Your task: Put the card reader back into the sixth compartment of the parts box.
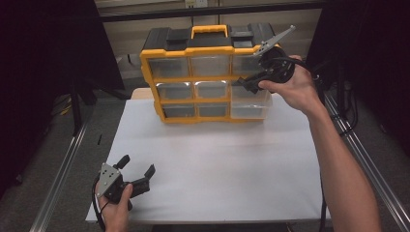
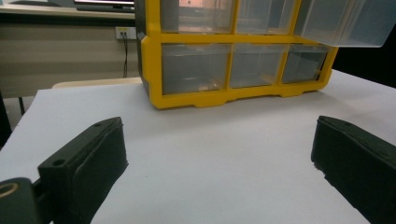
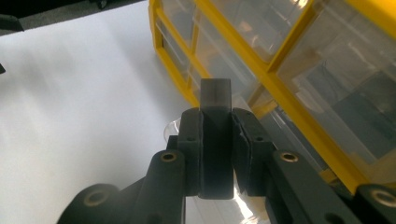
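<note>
Fingers of the right gripper (image 1: 243, 86) are clamped on the front pull tab of a clear plastic drawer (image 1: 250, 94), the right-hand one in the middle row of a yellow-framed, black-topped organiser cabinet (image 1: 205, 72) standing at the far edge of the white surface (image 1: 208, 164). The drawer juts partly out of its slot. Its long axis runs front to back, with the open top upward and the tab facing the person. It looks light, thin-walled, smooth and somewhat brittle, so the tab, or failing that the side walls, seems the safest hold. The left gripper (image 1: 137, 170) rests near the surface's front-left corner, its fingers (image 2: 91, 158) spread wide and empty.
</note>
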The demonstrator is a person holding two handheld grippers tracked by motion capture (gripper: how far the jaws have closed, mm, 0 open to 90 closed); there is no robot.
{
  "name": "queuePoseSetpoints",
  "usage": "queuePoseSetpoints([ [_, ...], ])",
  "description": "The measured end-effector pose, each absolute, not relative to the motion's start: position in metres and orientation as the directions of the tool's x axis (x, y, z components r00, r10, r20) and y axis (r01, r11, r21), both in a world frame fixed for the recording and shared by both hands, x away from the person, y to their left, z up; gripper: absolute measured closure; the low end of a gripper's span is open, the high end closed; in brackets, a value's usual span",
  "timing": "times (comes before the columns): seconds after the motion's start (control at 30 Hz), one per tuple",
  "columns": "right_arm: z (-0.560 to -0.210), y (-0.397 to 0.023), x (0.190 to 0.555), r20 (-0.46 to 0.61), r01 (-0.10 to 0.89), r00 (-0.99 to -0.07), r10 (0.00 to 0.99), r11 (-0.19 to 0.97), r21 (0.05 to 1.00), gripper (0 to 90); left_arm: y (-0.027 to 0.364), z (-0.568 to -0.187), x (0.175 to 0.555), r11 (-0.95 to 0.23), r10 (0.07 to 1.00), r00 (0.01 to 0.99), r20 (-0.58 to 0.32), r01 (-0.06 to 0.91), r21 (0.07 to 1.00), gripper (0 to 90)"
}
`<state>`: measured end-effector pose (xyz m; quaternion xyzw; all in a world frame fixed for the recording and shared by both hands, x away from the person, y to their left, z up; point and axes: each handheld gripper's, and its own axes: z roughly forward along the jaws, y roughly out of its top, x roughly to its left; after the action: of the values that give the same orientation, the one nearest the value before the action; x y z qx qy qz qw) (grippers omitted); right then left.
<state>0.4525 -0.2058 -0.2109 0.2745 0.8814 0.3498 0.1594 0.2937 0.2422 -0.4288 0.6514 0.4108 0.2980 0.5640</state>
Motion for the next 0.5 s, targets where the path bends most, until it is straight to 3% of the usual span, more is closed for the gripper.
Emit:
queuePoseSetpoints([
  [0.5,-0.228,-0.205,0.474,-0.063,0.456,-0.78,0.622,0.636,0.623,73.8,0.242,-0.429,0.294,-0.037,0.873,0.483,-0.065,0.199,0.979,3.3],
])
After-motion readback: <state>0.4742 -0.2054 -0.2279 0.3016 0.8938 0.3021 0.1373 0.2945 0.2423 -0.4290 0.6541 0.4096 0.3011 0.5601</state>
